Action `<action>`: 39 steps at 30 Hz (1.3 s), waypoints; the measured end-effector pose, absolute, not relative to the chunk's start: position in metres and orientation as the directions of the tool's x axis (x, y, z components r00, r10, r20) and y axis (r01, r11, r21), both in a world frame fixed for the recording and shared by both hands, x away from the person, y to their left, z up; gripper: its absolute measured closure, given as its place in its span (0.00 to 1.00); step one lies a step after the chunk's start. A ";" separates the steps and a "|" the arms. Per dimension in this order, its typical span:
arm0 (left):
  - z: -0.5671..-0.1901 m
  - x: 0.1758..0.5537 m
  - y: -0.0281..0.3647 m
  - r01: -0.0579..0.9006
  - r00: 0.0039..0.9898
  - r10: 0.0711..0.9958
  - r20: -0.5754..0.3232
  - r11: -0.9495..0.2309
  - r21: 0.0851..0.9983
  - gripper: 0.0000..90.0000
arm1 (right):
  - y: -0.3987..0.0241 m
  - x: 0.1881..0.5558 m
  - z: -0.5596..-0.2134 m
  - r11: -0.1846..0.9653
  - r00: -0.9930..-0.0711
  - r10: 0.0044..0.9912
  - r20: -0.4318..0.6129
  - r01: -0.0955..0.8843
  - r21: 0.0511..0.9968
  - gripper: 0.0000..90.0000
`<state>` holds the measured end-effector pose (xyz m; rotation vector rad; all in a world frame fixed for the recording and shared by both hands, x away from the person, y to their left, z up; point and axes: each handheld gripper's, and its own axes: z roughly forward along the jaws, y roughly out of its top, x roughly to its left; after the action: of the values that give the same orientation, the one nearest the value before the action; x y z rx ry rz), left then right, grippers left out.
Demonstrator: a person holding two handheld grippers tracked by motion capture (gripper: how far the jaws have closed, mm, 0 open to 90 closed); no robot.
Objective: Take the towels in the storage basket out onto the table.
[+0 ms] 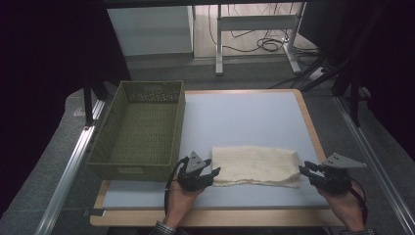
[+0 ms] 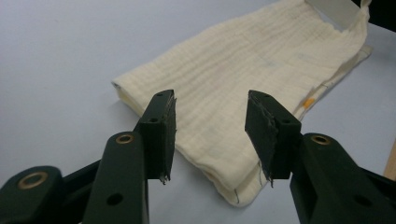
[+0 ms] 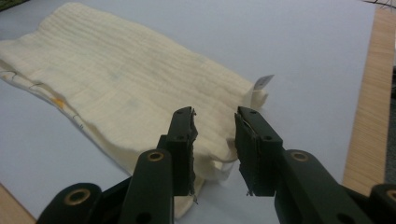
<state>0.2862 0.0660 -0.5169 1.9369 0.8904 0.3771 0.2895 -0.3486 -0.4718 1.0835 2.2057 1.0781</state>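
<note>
Between the two tools on the pale desk (image 1: 244, 117), a folded cream waffle-weave cloth (image 1: 256, 166) lies lengthwise, nine to three o'clock. Left tool (image 1: 214, 172) and right tool (image 1: 302, 170), jaws apart and empty, flank its short ends equally.

Green woven basket (image 1: 142, 129) at table's (image 1: 244, 115) left side, cables (image 1: 266, 44) on floor beyond

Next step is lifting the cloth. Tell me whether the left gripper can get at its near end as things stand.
Probably yes: the left gripper stands open right at the folded cloth, nothing between them.
</note>
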 end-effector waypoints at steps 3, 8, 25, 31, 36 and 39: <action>-0.526 0.290 0.061 0.451 0.699 0.706 -0.112 -0.314 0.836 0.62 | -0.341 0.295 -0.480 0.395 -0.600 0.799 -0.048 0.462 0.794 0.75; -0.537 0.288 0.057 0.476 0.709 0.695 -0.117 -0.349 0.807 0.63 | -0.338 0.290 -0.501 0.405 -0.600 0.799 -0.031 0.501 0.765 0.75; -0.540 0.285 0.065 0.505 0.726 0.657 -0.202 -0.310 0.806 0.79 | -0.337 0.280 -0.512 0.393 -0.609 0.793 0.002 0.515 0.762 0.75; -0.543 0.285 0.067 0.514 0.732 0.645 -0.218 -0.314 0.798 0.74 | -0.335 0.285 -0.519 0.387 -0.607 0.795 0.017 0.528 0.756 0.74; -0.542 0.284 0.059 0.489 0.740 0.659 -0.130 -0.395 0.778 0.91 | -0.336 0.286 -0.520 0.383 -0.604 0.796 0.021 0.532 0.755 0.74; -0.539 0.284 0.059 0.484 0.744 0.655 -0.133 -0.391 0.783 1.00 | -0.335 0.286 -0.521 0.383 -0.604 0.797 0.022 0.532 0.755 0.74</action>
<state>0.2836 0.0586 -0.5389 2.0649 0.8578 0.2468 0.2857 -0.3355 -0.5205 1.1575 2.3021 1.0653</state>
